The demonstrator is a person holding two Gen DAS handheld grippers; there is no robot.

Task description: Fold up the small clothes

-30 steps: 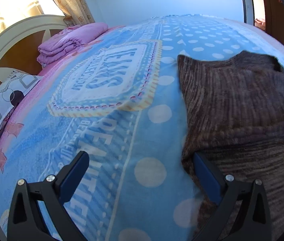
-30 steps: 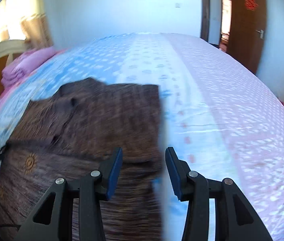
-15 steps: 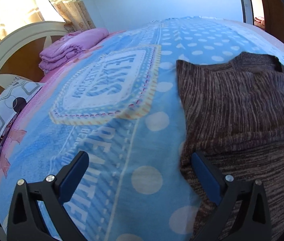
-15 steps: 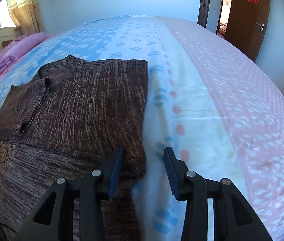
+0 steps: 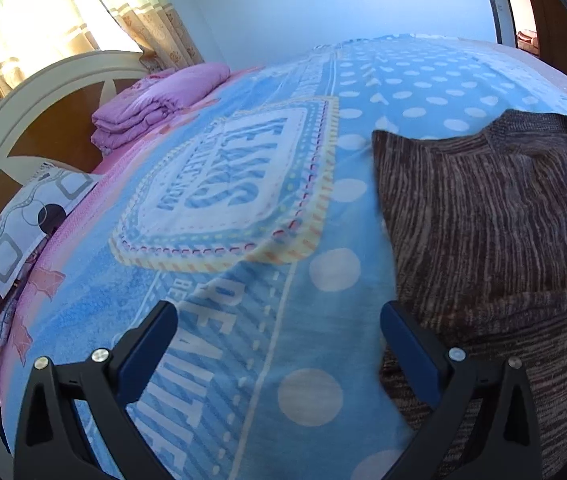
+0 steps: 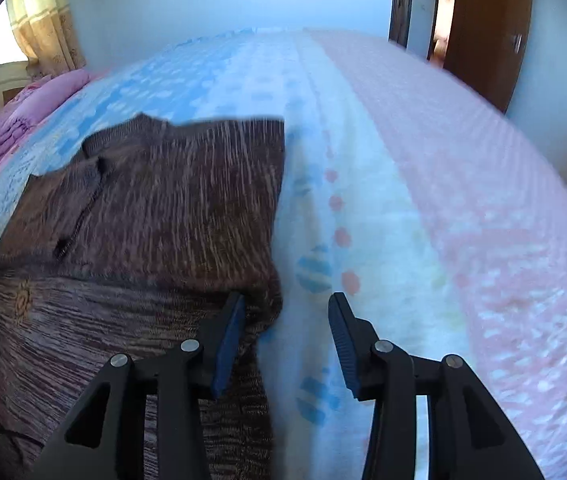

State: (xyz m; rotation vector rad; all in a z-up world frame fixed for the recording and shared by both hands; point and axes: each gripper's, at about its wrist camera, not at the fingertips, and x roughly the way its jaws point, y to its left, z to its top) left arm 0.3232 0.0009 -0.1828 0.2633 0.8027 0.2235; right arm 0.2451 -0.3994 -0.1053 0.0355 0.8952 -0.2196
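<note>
Two grippers flank the brown sweater (image 6: 155, 220) on the bed (image 5: 243, 320): left gripper (image 5: 279, 332) wide at its left edge, right gripper (image 6: 287, 320) half-open, empty, straddling its right edge (nearer).

You have bare blanket (image 5: 283, 320) on both sides of the brown sweater (image 5: 503, 220); beyond its left side, folded purple bedding (image 5: 151, 108) and a pillow (image 5: 15, 240) block the headboard (image 5: 23, 120).
</note>
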